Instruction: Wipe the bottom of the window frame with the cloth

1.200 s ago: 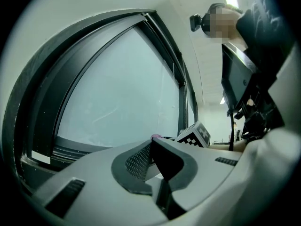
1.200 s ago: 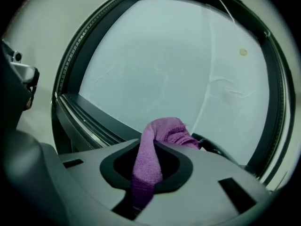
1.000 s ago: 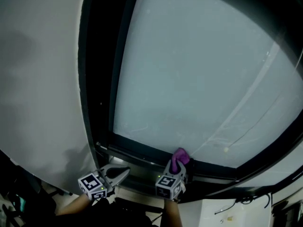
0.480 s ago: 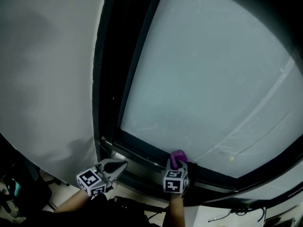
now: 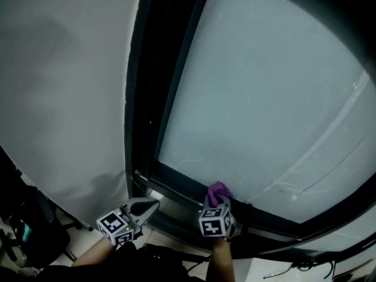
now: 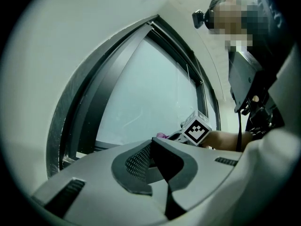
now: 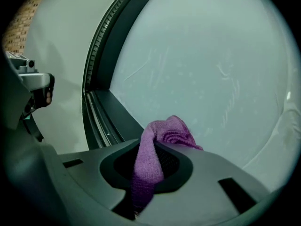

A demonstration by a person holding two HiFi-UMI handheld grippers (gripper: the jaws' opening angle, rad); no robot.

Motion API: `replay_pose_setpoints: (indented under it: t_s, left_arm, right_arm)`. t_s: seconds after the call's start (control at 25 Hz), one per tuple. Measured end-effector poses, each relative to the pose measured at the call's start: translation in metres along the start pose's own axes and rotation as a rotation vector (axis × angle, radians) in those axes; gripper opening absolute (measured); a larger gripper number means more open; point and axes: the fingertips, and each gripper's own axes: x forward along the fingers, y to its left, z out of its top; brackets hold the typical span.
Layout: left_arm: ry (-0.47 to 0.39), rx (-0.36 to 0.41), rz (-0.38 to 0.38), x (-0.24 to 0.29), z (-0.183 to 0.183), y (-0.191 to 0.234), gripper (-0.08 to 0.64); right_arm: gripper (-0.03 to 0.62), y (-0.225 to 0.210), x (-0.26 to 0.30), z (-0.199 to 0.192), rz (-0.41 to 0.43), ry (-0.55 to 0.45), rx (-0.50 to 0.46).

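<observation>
cloth (image 5: 218, 191), purple, pinched in the closed jaws of the right hand-held gripper (image 5: 218, 204), bunched end against the bottom window frame (image 5: 176, 184) by the glass. frame rail runs sideways from it, so wipe along that. left hand-held gripper (image 5: 150, 205) closed, empty, near frame corner.

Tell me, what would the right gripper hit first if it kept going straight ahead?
Probably the window glass, just above the bottom frame. The purple cloth clamped in the right gripper would touch it first. Depth is unclear.
</observation>
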Motion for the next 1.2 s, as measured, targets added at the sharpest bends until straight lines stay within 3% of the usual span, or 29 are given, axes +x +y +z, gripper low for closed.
replay_pose_setpoints:
  t_s: [1.2]
  left_arm:
    - [-0.049, 0.043, 0.205, -0.065, 0.015, 0.018, 0.002]
  right_arm:
    - [0.066, 0.063, 0.02, 0.054, 0.172, -0.073, -0.13]
